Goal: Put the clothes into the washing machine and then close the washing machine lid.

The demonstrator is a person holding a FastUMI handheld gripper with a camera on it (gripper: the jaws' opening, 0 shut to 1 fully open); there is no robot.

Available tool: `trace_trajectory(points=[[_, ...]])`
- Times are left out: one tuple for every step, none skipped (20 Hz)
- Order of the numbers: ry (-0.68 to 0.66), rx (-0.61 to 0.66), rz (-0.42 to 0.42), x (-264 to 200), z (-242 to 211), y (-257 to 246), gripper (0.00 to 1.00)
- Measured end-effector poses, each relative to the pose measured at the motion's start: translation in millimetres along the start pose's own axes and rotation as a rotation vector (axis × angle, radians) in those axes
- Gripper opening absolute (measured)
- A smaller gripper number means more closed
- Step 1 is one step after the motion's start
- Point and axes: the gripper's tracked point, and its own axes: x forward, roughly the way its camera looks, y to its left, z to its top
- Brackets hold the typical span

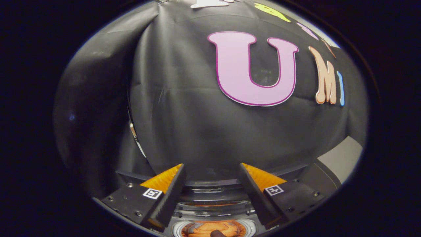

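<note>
Gripper view: the gripper (210,194) is raised and faces the booth's black cloth wall (184,108), its two fingers spread apart with nothing between them. Low down, between and just below the fingers, the round opening of the washing machine (213,210) shows as a pale ring with curved, glossy bands stacked above it, and inside that ring lies a bunched piece of orange clothes (210,227), soft and folded on itself, with a small dark lump resting on top that I cannot identify. The clothes appear to be in the drum already, so the step in hand is probably closing the lid; the curved, clear-looking bands may be part of that lid, but I cannot tell for sure. To do it well, the fingers should come down onto the lid's edge, push it evenly rather than at one corner, and keep clear of the fabric so none gets caught at the rim. The wall cloth is matte and lightly creased; a pale grey panel (342,158) sits off to the right.
</note>
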Motion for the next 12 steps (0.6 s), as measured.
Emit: trace_trajectory(points=[[0.014,0.006,0.004,-0.3,-0.5,-0.6,0.98],[0.02,0.01,0.008,-1.1,-1.5,0.8,0.98],[0.024,0.006,0.01,-1.0,0.0,0.2,0.98],[0.028,0.004,0.01,-2.1,0.5,-0.3,0.98],[0.029,0.004,0.01,-1.7,1.6,-0.6,0.99],[0.036,0.007,0.01,-1.8,1.0,-0.7,0.98],[0.043,0.009,0.008,-2.0,0.8,-0.8,0.98],[0.053,0.005,0.003,-1.9,0.9,-1.0,0.98],[0.062,-0.002,0.0,-2.1,1.4,-2.7,0.98],[0.074,-0.004,0.0,-3.2,0.3,-3.5,0.98],[0.078,-0.006,0.002,-3.4,2.1,-3.7,0.99],[0.087,-0.003,0.007,-2.4,1.8,-3.2,0.99]])
